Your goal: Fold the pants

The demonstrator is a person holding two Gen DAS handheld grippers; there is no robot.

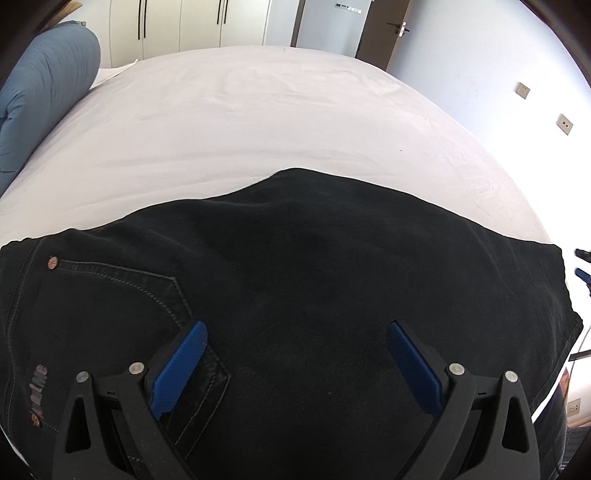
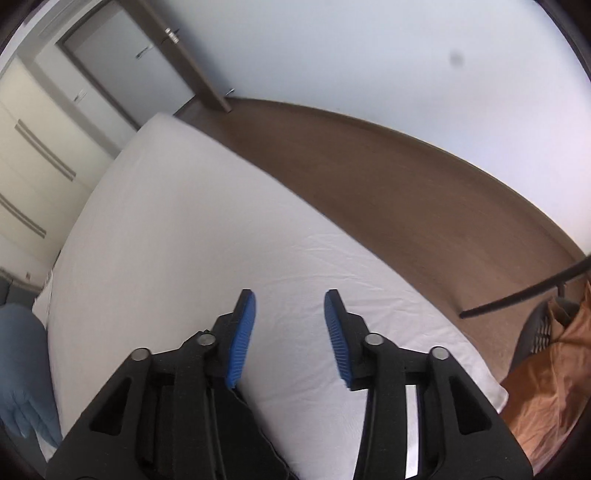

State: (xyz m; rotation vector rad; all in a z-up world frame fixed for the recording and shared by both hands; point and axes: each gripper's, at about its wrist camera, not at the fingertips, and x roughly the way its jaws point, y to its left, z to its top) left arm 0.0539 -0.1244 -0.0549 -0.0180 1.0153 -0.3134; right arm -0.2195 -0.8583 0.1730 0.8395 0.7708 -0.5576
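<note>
Item: pants. Black denim, lying flat on the bed, at its near edge and across most of its width. A stitched back pocket with a copper rivet lies at the pants' left side; the far edge of the pants rises to a low peak near the middle. Judged to be already doubled, leg on leg, though the layers cannot be counted.

Item: left gripper. Jaws spread wide, holding nothing, poised above the pants' near middle, its left finger over the pocket's lower corner.

Item: right gripper. Jaws moderately apart, holding nothing, over bare sheet beyond the pants' right end; only a dark scrap of cloth shows beneath its left linkage.

Handling note, as judgement: the step in hand looks like taking hold for the next fold. It goes best if each gripper pinches all layers at an edge or corner, not the top layer alone, lifts both ends together and level, and lays edge on edge so no crease gets trapped. Denim is stiff and heavy, so a shallow pinch may slip.

Also near the pants: blue pillow to the far left; wardrobe doors beyond the bed; orange cloth off the bed to the right.

Not determinable: waistband and hems, cut off by the frame; the lettering on the patch left of the pocket, illegible; whether either gripper touches the fabric.
</note>
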